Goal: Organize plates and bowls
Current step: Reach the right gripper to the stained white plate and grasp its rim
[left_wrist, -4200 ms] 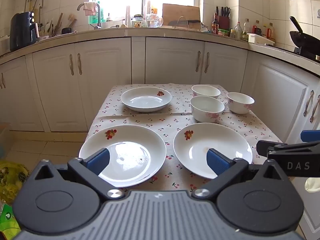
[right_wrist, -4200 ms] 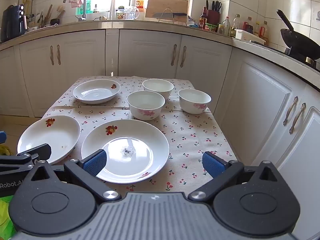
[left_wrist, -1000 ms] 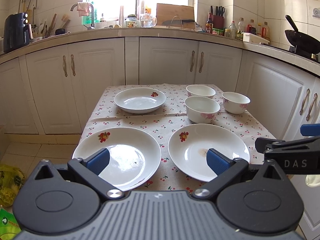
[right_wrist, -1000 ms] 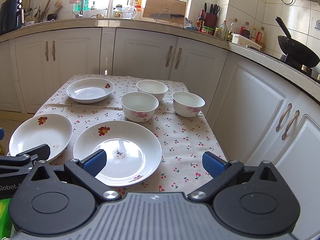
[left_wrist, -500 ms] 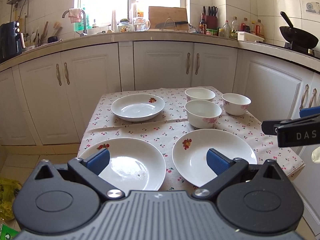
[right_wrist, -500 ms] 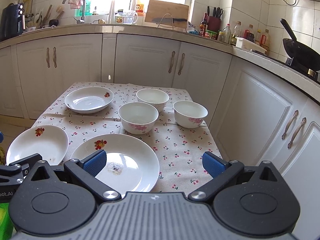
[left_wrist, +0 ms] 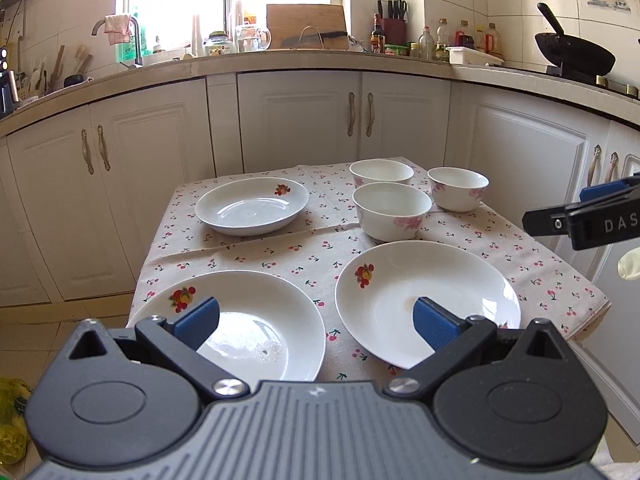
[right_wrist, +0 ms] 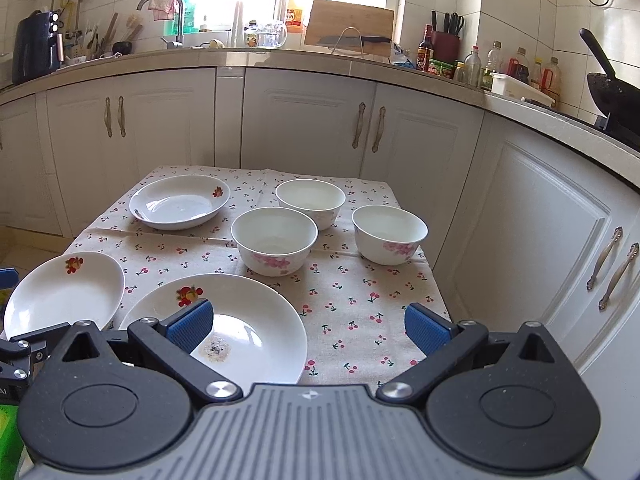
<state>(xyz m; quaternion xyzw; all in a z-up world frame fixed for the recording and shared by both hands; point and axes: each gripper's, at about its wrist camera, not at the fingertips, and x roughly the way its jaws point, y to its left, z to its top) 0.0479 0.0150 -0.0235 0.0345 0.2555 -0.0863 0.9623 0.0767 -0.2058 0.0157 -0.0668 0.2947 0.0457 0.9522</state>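
Three white plates with a fruit print lie on a cherry-print tablecloth (left_wrist: pixel 280 256): a near-left plate (left_wrist: pixel 256 332), a near-right plate (left_wrist: pixel 428 292) and a far-left plate (left_wrist: pixel 252 208). Three white bowls with pink flowers stand at the far right: a front bowl (left_wrist: pixel 392 210), a back bowl (left_wrist: pixel 382 172) and a right bowl (left_wrist: pixel 458 188). My left gripper (left_wrist: pixel 316 322) is open and empty, held before the near plates. My right gripper (right_wrist: pixel 306 326) is open and empty, over the near-right plate (right_wrist: pixel 240 320) and the cloth (right_wrist: pixel 352 300).
White cabinets (left_wrist: pixel 304 120) stand close behind and to the right of the table. The counter holds a cutting board (left_wrist: pixel 306 26), bottles, a knife block and a black wok (left_wrist: pixel 576 54). A tiled floor lies to the left, with a yellow-green bag (left_wrist: pixel 10 428).
Both grippers have risen and tilted back slightly, so the table sits lower in both views. The dishes have not moved. Both grippers stay open.
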